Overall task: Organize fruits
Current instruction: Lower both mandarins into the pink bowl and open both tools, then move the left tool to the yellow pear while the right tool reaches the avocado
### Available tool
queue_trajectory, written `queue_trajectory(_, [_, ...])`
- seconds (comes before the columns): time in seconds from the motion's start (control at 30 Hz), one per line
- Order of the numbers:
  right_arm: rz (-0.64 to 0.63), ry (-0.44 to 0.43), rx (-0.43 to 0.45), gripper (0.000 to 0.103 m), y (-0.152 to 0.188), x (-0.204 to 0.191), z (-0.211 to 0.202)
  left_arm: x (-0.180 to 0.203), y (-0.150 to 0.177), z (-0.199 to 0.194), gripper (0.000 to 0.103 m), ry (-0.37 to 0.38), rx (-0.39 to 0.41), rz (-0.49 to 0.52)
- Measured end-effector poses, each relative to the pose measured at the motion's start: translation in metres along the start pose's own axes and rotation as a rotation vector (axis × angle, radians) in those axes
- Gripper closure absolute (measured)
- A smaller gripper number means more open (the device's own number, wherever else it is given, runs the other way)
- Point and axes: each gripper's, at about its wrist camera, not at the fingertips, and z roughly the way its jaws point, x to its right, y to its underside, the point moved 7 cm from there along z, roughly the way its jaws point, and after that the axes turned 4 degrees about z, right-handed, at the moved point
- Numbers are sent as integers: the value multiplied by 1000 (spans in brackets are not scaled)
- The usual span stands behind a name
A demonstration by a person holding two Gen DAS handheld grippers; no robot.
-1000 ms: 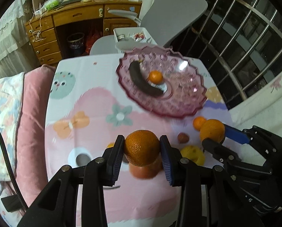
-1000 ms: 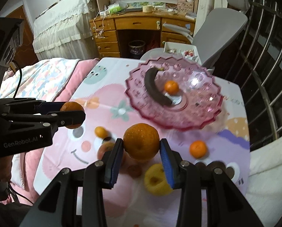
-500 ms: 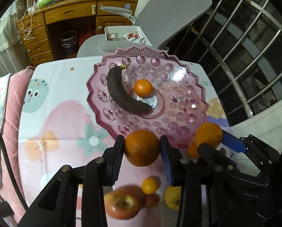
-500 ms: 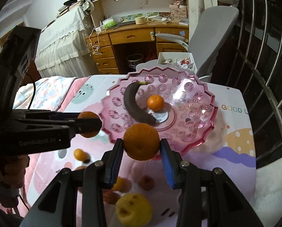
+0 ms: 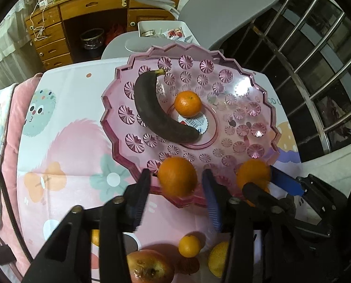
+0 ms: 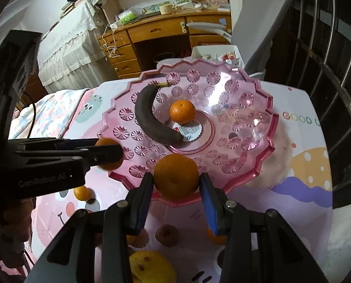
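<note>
Fruits are spread between a pink plate (image 5: pixel 258 108) and the counter (image 5: pixel 69 129), and two more are found at the grippers. A left orange (image 5: pixel 177 181) is seen between the jaws of the left gripper (image 5: pixel 176 175), over the plate's near rim. In the left wrist view this orange is blurred, and a thin strip of plate is visible on each side of it, so the jaws are judged to be slightly apart and clear of the fruit. A right orange (image 6: pixel 176 176) is clamped in the jaws of the right gripper (image 6: pixel 176 179), with both pads pressed against its sides; it too is held above the near rim, further along towards the plate's right side. The two grippers are placed side by side, near each other, both facing the plate.

Inside the plate a blackened banana (image 5: pixel 152 108) is laid in a curve left of the centre, its stem turned to the far rim. A small orange (image 5: pixel 188 103) is set just beside the banana, near the middle, next to a white label.

On the counter, nearer than the plate, a bruised apple (image 5: pixel 149 268), a mandarin (image 5: pixel 189 246) and a lemon (image 5: pixel 219 261) are grouped close together. A brown fruit (image 6: pixel 167 234) is seen there as well; its kind cannot be told. Behind the counter a grey chair (image 5: pixel 234 7) and a wooden desk (image 5: pixel 93 2) are visible.
</note>
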Motion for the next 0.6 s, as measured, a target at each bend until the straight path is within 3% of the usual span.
queue_trajectory(0.17, [5,15,14,48,-1,-3,-7,0,1,-13,44,2,24,5])
queue_trajectory(0.47, [105,55,43,46,6,-1,-39,1,28,-49,44,24,41,40])
queue_trajectory(0.6, [194,105,63,39,19,4,-59,4,49,-68,44,44,44,81])
